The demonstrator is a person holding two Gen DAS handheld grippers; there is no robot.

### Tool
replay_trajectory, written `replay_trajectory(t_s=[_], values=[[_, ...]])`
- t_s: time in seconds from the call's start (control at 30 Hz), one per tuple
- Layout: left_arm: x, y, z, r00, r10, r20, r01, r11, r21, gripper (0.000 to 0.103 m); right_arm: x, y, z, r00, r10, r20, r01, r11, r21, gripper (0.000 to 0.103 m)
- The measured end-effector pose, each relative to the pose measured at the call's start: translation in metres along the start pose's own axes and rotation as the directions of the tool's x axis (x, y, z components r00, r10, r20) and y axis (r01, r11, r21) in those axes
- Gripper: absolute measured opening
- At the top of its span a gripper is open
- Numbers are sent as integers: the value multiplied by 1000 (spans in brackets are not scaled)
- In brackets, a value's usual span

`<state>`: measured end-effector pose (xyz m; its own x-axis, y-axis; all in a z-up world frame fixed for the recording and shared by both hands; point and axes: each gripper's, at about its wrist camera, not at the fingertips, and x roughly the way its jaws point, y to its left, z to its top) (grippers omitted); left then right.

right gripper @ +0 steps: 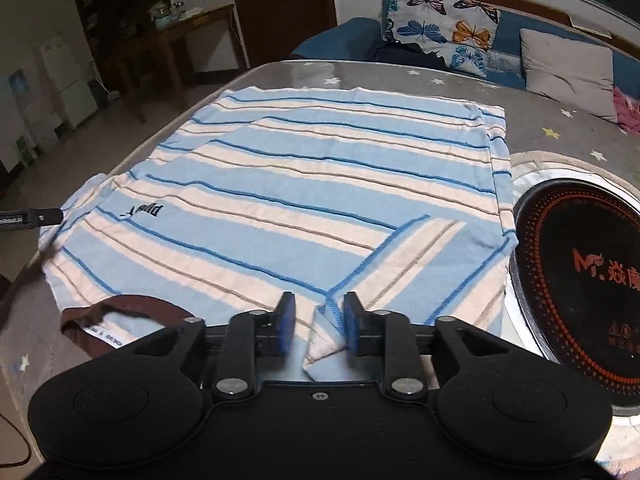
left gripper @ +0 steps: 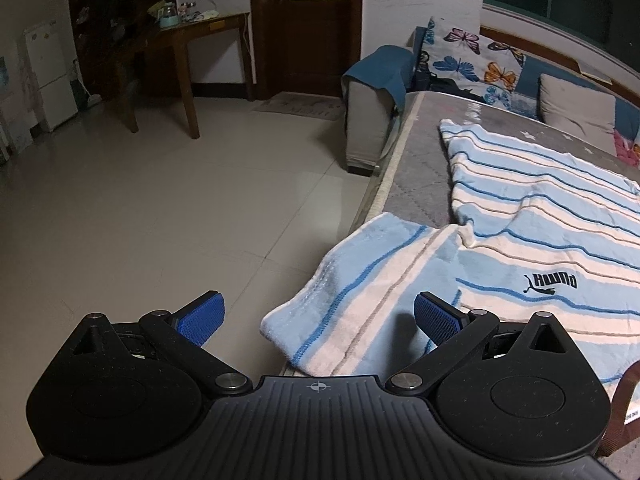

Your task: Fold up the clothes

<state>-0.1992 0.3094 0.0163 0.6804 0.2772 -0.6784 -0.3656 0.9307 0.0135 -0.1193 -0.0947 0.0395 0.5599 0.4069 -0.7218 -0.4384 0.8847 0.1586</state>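
The right gripper (right gripper: 316, 320), fingers narrowed, has a folded sleeve's cuff (right gripper: 326, 332) between its blue pads without clamping it, at the table's near edge. The striped T-shirt (right gripper: 304, 184) lies spread across the grey starred tabletop (right gripper: 560, 136). The left gripper (left gripper: 318, 314) is spread wide, empty, just beside the other sleeve (left gripper: 360, 292) overhanging the left edge.

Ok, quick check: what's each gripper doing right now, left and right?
Left gripper: open, holding nothing; the striped shirt's left sleeve lies between its spread fingers.
Right gripper: partly closed around the right sleeve cuff; firm grip cannot be told.
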Motion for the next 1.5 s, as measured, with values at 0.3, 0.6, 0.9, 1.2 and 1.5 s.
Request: replay_trajectory(t_s=[0.3,0.6,0.9,1.2,1.5], values=[[3,20,-2,1000,-12,-28,9,996,-92,103,4,-11,4,999,-30,19,30,999,-23,52],[21,43,-4,994,-73,-79,51,965,-259,98,2,-19,7,999,-42,27,43,999,-25,57],[17,49,-6,983,-179,-41,155,928,-340,41,-12,-15,0,998,-50,42,51,998,-21,62],[-20,20,9,982,-164,89,183,946,-268,12,-25,-12,-7,997,-59,56,61,998,-19,62],[-79,-70,24,898,-366,244,376,927,4,9,-25,-14,-10,996,-69,54,69,997,-15,62]])
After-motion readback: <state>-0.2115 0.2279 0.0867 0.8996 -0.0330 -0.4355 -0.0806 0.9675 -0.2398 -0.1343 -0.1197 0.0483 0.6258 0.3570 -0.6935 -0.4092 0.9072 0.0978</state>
